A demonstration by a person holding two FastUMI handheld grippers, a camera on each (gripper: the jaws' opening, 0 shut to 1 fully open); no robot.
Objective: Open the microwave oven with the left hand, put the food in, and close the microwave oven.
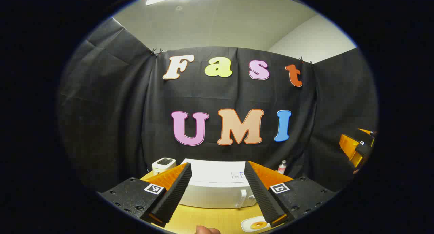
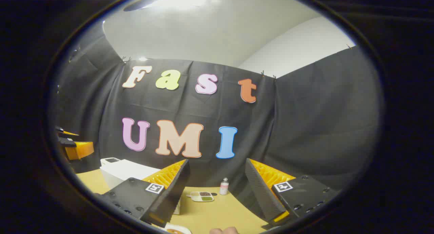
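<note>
The white microwave oven (image 1: 217,191) stands shut on the wooden table (image 1: 210,217), its handle (image 1: 242,198) on the right side of the door. A white plate with a ring-shaped piece of food (image 1: 256,224) lies in front of it, to the right. My left gripper (image 1: 217,164) hovers open above and before the microwave, with nothing between its fingers. In the right gripper view the microwave (image 2: 125,173) sits at the left and the plate's edge (image 2: 174,230) at the bottom. My right gripper (image 2: 217,161) is open and holds nothing.
A small white device (image 1: 163,164) stands left of the microwave, and a little bottle (image 1: 281,167) stands at its right rear. A small dish with brown and green contents (image 2: 202,196) lies near that bottle (image 2: 223,186). Black cloth walls close in the table.
</note>
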